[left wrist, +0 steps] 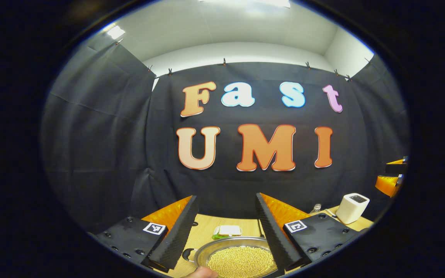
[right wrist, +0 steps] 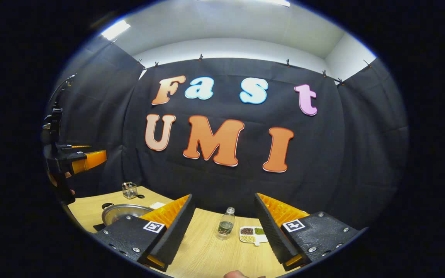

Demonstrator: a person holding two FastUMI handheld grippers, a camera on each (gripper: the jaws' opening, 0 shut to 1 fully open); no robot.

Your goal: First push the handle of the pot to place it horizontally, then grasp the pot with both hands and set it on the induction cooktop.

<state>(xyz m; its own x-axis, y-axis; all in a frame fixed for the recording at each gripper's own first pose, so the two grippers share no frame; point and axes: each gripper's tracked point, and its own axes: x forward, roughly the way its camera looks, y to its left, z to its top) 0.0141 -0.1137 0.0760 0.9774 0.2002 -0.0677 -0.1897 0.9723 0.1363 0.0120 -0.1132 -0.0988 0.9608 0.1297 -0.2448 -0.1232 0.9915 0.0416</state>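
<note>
Both held high, lining up: left gripper spread wide above the bean-filled pot on the table; right gripper apart too, pot handle probably that dark loop.

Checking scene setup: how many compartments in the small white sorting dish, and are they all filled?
3, all filled. On the white divided dish in the right gripper view: dark brown beans rear left, green beans rear right, pale beans in front. The right gripper's finger covers its right edge, so more may be hidden.
</note>
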